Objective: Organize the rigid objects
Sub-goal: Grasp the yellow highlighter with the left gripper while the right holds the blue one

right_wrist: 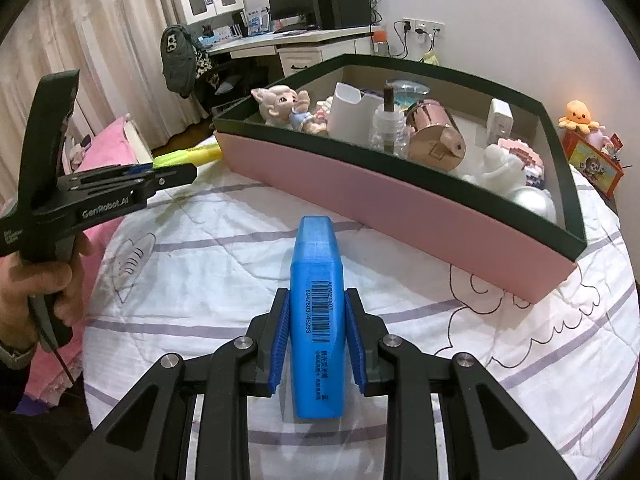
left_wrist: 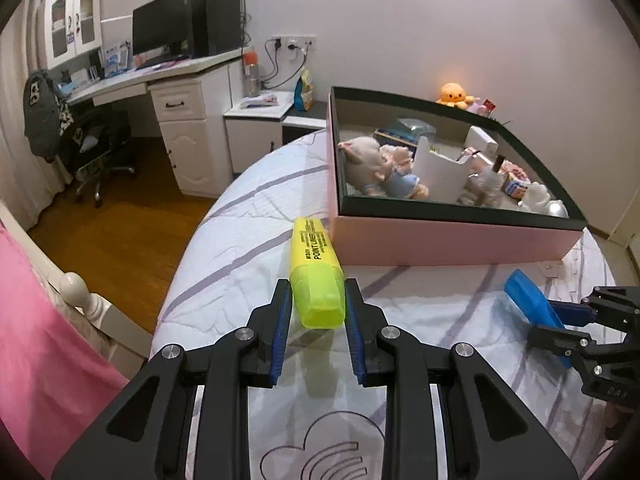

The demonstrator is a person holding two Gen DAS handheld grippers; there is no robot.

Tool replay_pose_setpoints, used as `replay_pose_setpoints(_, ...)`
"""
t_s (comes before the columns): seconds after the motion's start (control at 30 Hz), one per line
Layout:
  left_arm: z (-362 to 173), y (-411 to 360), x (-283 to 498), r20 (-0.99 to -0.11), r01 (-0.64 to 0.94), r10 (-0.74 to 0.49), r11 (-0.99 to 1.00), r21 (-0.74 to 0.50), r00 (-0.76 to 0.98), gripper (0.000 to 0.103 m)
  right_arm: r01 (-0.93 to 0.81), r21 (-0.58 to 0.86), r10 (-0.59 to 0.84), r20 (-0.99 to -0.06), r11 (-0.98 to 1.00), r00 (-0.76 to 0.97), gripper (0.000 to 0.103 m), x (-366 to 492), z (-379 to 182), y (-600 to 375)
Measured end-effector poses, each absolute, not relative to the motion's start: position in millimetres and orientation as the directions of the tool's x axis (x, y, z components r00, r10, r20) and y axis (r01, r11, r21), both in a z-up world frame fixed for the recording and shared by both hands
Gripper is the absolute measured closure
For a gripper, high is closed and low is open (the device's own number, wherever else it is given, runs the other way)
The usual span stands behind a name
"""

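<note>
Highlighters filled both of your grippers at this moment. Your left gripper (left_wrist: 317, 292) was clamped on the yellow highlighter (left_wrist: 316, 272), its blue pads pressed against the two sides of the translucent cap end, while the printed barrel stuck out forward past the fingertips toward the near corner of the pink box (left_wrist: 452, 240). The marker's far tip sat just beside that corner, outside the box, above the white quilt (left_wrist: 240, 248) with purple stripes. Your right gripper (right_wrist: 317, 300) was closed on the blue highlighter (right_wrist: 318, 312), gripping it around the middle of the barrel with the barcode face turned up; the cap end pointed ahead toward the long pink wall of the box (right_wrist: 400, 208), near it but apart from it. From the right wrist view your left gripper (right_wrist: 176, 174) showed at the left edge, held in your hand (right_wrist: 44, 284), with the yellow highlighter (right_wrist: 188, 157) reaching past its tips toward the box's left corner. Inside the box lay a small doll (right_wrist: 286, 106), a white cup (right_wrist: 346, 114), a clear bottle (right_wrist: 388, 126) and a copper-coloured jar (right_wrist: 434, 136).
</note>
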State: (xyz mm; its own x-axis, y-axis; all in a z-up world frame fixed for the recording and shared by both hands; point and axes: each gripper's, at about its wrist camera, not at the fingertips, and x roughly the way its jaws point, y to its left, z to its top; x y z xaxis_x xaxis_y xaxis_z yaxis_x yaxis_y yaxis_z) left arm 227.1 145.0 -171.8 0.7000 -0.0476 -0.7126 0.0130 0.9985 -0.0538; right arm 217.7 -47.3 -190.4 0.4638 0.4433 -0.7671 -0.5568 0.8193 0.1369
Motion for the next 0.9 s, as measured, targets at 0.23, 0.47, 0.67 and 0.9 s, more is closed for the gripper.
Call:
replay_pose_setpoints(0.23, -188, 152, 236, -0.755, -0.008, -0.031, 0.999, -0.048, 0.655, 0.076, -0.559, 0.142, 0.442, -0.777, 0.817, 0.449, 0.076, 219, -195, -46)
replay_pose_setpoints(0.47, -198, 147, 258, -0.766, 0.009, -0.014, 1.000, -0.011, 0.642, 0.027, -0.549, 0.143, 0.434, -0.782, 0.824, 0.448, 0.076, 219, -198, -43)
replay_pose_setpoints(0.67, -196, 155, 263, -0.766, 0.003, -0.054, 0.998, -0.069, 0.641, 0.076, -0.552, 0.139, 0.434, -0.780, 0.822, 0.451, 0.076, 220, -196, -40)
replay_pose_setpoints(0.9, -181, 152, 237, -0.727, -0.004, -0.028, 0.999, -0.043, 0.686, 0.077, -0.558, 0.135, 0.446, -0.762, 0.819, 0.469, 0.076, 214, -184, -43)
